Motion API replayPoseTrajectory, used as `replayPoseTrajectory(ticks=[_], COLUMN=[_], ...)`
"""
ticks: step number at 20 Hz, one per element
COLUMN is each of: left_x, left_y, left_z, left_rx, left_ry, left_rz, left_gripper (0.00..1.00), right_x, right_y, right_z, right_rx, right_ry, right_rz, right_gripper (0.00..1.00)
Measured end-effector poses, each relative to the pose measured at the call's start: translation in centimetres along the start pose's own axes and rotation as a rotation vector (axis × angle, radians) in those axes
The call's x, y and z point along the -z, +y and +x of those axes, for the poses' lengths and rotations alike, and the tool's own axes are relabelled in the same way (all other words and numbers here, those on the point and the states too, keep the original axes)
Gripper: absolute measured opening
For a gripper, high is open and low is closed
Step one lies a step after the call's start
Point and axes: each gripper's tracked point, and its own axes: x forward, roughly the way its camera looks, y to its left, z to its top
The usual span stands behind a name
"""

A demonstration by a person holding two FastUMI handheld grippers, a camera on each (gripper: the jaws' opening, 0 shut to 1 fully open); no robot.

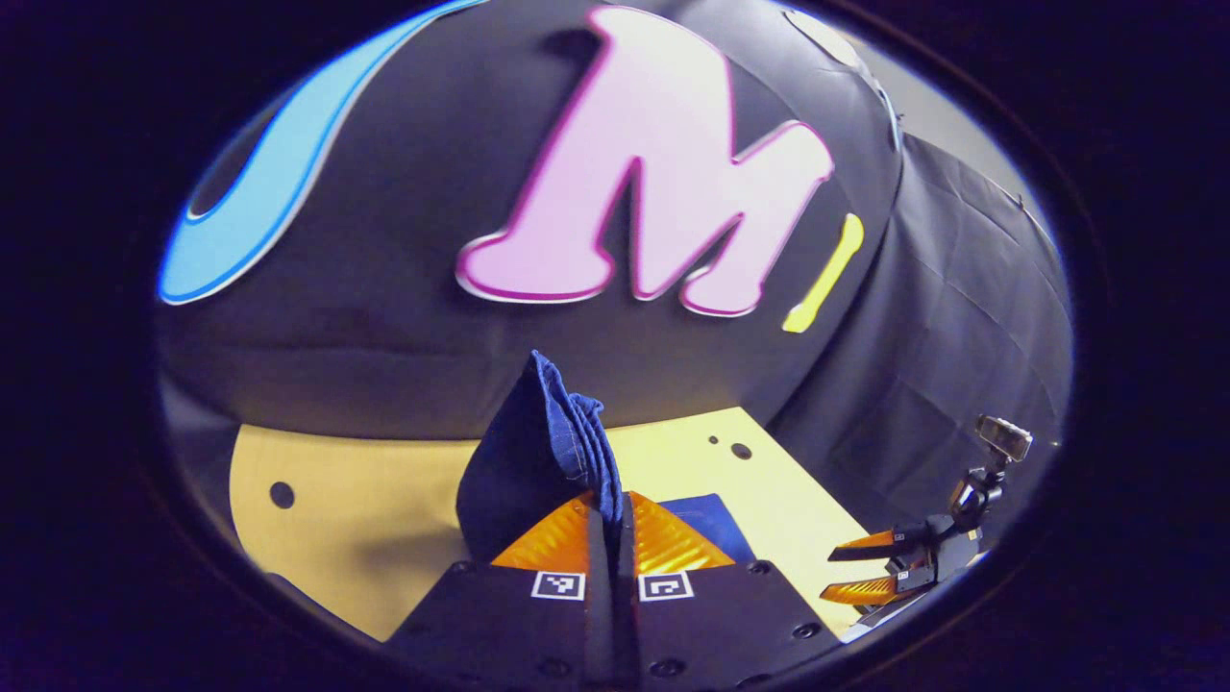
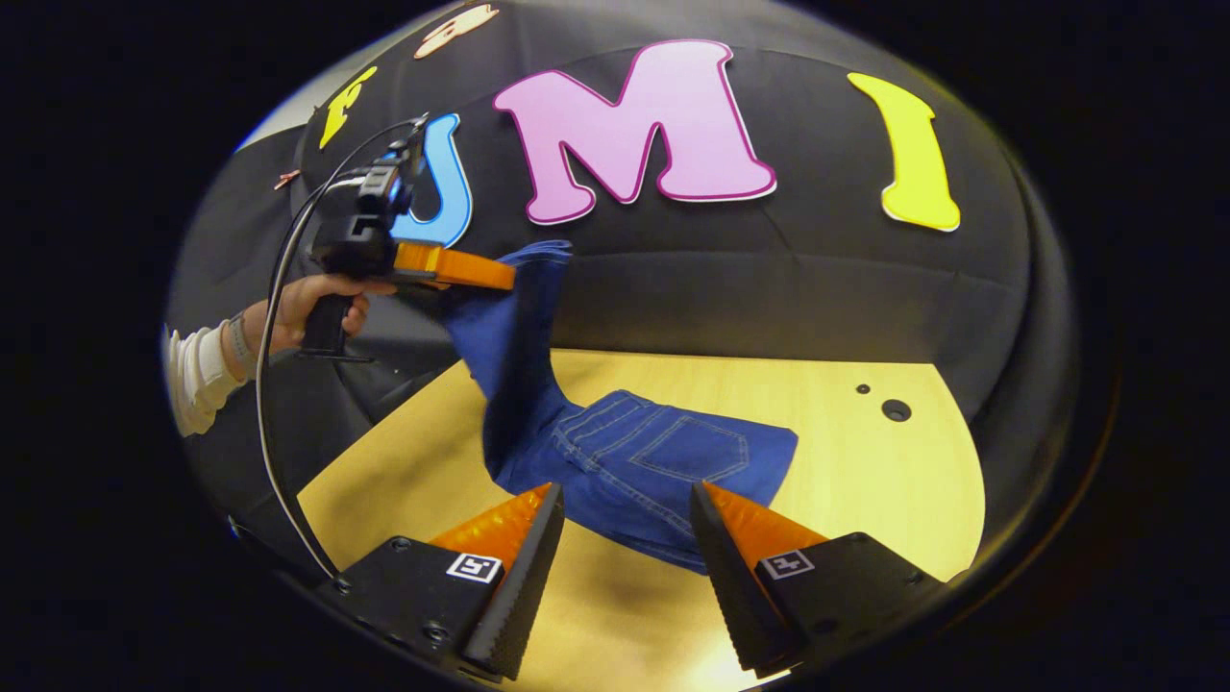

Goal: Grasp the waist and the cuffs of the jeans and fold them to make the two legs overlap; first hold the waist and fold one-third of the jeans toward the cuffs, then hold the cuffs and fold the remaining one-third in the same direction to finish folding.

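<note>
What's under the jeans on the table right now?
The wooden table lies under the jeans. Their waist part rests flat on it; the leg end is lifted by the left gripper. Anything beneath the flat denim is covered.

Left gripper (image 1: 612, 524) clamped on dark blue denim jeans (image 1: 538, 452).
Fabric bunched upward above pale wooden table (image 1: 365, 519); right gripper (image 1: 865, 567) apart, fingers spread.

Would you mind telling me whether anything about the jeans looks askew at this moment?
Yes: the jeans are lopsided. The left claw pinches one end high above the wooden table, while the pocket end lies flat. The right claw hovers open, holding nothing.
</note>
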Motion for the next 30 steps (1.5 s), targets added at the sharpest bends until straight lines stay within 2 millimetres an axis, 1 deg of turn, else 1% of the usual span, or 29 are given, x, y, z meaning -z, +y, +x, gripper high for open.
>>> replayPoseTrajectory(ticks=[1, 2, 3, 5, 6, 7, 8, 9, 10, 11, 12, 13, 14, 15, 16, 17, 18, 19, 20, 21, 22, 23, 24, 25, 26, 27, 29, 30], left_x=[2.8, 5.6, 8.3, 14.4, 15.7, 16.1, 16.6, 16.7, 16.5, 16.0, 14.5, 12.4, 10.5, 8.3, 6.5, 5.4, 4.7, 4.6, 5.1, 5.9, 7.2, 8.1, 8.7, 9.4, 10.0, 10.9, 11.4, 11.1], left_y=[-2.8, -4.1, -4.5, -5.1, -5.1, -5.0, -5.1, -5.2, -5.5, -6.6, -7.8, -9.2, -10.1, -10.9, -11.6, -12.8, -14.0, -14.9, -15.7, -16.3, -16.7, -17.5, -18.6, -19.4, -20.1, -20.8, -22.4, -23.2], left_z=[3.1, 5.3, 7.2, 10.3, 10.6, 10.6, 10.3, 10.4, 10.2, 9.4, 8.3, 6.2, 3.8, 0.8, -2.5, -6.1, -10.0, -13.6, -16.4, -19.0, -21.4, -24.1, -27.6, -30.1, -32.1, -34.3, -36.7, -37.7], left_rx=[0.048, 0.060, 0.049, -0.008, -0.019, -0.043, -0.065, -0.097, -0.129, -0.134, -0.141, -0.159, -0.179, -0.203, -0.231, -0.256, -0.280, -0.304, -0.322, -0.351, -0.380, -0.401, -0.427, -0.452, -0.468, -0.497, -0.509, -0.499], left_ry=[0.052, 0.111, 0.161, 0.260, 0.292, 0.320, 0.354, 0.372, 0.351, 0.313, 0.261, 0.194, 0.123, 0.046, -0.029, -0.094, -0.158, -0.212, -0.254, -0.280, -0.305, -0.328, -0.352, -0.375, -0.391, -0.407, -0.432, -0.460], left_rz=[-0.015, -0.022, 0.000, 0.069, 0.094, 0.117, 0.142, 0.184, 0.235, 0.271, 0.283, 0.283, 0.284, 0.293, 0.296, 0.295, 0.290, 0.278, 0.267, 0.253, 0.238, 0.224, 0.217, 0.220, 0.232, 0.234, 0.202, 0.172], left_gripper=[0.06, 0.06, 0.06, 0.07, 0.09, 0.15, 0.17, 0.59, 1.00, 1.00, 0.99, 0.97, 0.97, 0.96, 0.96, 0.96, 0.96, 0.95, 0.95, 0.95, 0.96, 0.96, 0.96, 0.96, 0.95, 0.95, 0.95, 0.96], right_x=[0.4, 0.9, 1.3, 2.1, 2.5, 2.9, 3.2, 3.3, 3.3, 3.2, 2.8, 2.2, 1.4, 0.4, -0.5, -1.7, -2.7, -3.7, -4.5, -5.0, -5.2, -5.7, -6.1, -6.7, -6.9, -6.9, -7.3, -7.4], right_y=[-0.6, -1.1, -1.7, -3.1, -3.5, -4.1, -4.7, -5.3, -6.0, -6.4, -6.5, -6.5, -6.2, -5.9, -5.4, -4.8, -4.2, -3.5, -2.8, -1.8, -0.4, 1.0, 2.3, 3.4, 4.5, 5.5, 7.2, 7.8], right_z=[-0.5, -0.9, -1.4, -2.1, -2.5, -2.8, -3.1, -3.5, -3.9, -4.4, -5.1, -6.1, -7.4, -8.8, -10.5, -12.2, -14.3, -16.3, -18.3, -20.3, -22.3, -24.2, -26.2, -28.1, -29.7, -31.0, -33.3, -34.1], right_rx=[0.005, 0.002, 0.008, 0.010, 0.003, -0.003, -0.008, -0.008, -0.002, 0.001, 0.004, 0.011, 0.020, 0.033, 0.046, 0.067, 0.089, 0.116, 0.151, 0.170, 0.184, 0.192, 0.198, 0.212, 0.220, 0.220, 0.219, 0.217], right_ry=[0.009, 0.018, 0.024, 0.042, 0.046, 0.052, 0.058, 0.059, 0.059, 0.052, 0.038, 0.020, -0.008, -0.039, -0.072, -0.114, -0.155, -0.198, -0.234, -0.262, -0.288, -0.312, -0.348, -0.388, -0.412, -0.430, -0.465, -0.476], right_rz=[0.005, 0.006, -0.012, -0.047, -0.052, -0.054, -0.058, -0.071, -0.088, -0.104, -0.118, -0.133, -0.148, -0.164, -0.185, -0.212, -0.234, -0.250, -0.256, -0.247, -0.232, -0.226, -0.233, -0.252, -0.268, -0.276, -0.274, -0.266], right_gripper=[0.82, 0.82, 0.82, 0.82, 0.82, 0.82, 0.82, 0.82, 0.82, 0.82, 0.82, 0.82, 0.82, 0.82, 0.83, 0.83, 0.83, 0.83, 0.84, 0.85, 0.86, 0.85, 0.86, 0.88, 0.91, 0.90, 0.91, 0.94])
